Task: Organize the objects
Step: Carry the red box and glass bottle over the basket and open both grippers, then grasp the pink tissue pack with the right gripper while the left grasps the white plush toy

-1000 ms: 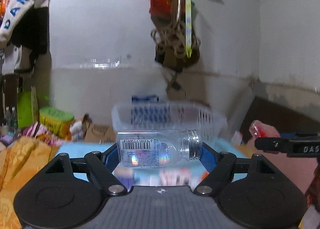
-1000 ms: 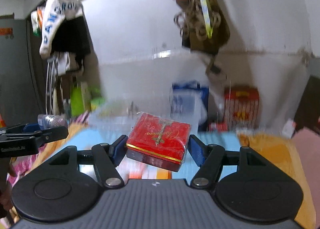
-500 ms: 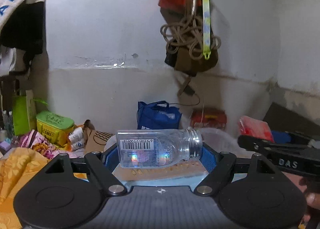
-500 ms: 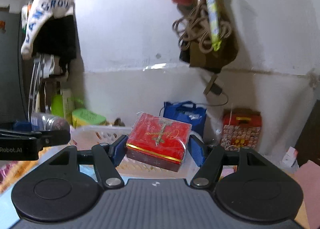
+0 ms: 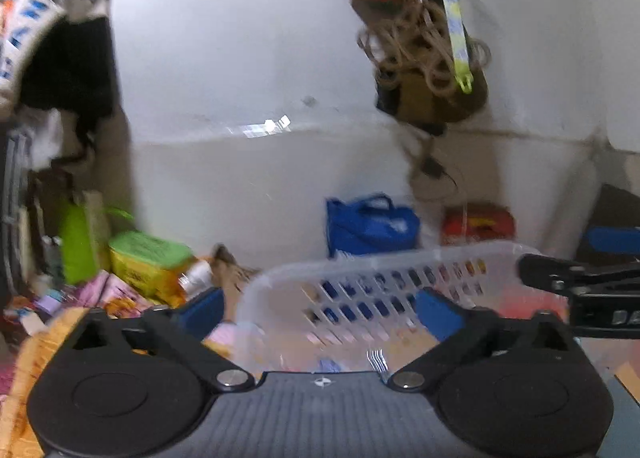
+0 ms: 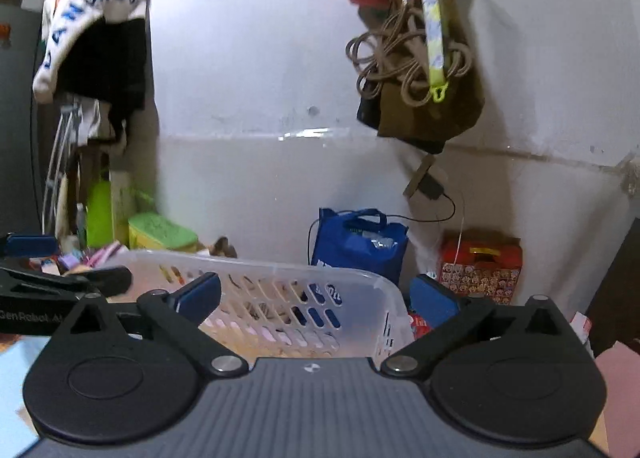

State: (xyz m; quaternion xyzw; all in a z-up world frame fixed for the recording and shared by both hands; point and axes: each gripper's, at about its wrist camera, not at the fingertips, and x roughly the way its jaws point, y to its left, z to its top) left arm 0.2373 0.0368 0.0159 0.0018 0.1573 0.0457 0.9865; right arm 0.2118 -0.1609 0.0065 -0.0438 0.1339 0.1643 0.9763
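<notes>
Left wrist view: left tool (image 5: 320, 304) spread wide, empty; white basket (image 5: 360, 270) directly ahead and slightly right, long axis running crosswise.

Right wrist view: right tool (image 6: 318, 294) likewise agape, empty; basket (image 6: 280, 270) straight ahead, slightly left, equally near.

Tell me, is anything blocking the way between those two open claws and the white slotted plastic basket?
Nothing visible does. The left gripper and the right gripper both hang open and empty right at the white slotted plastic basket, with only its near rim between the blue fingertips and its inside.
</notes>
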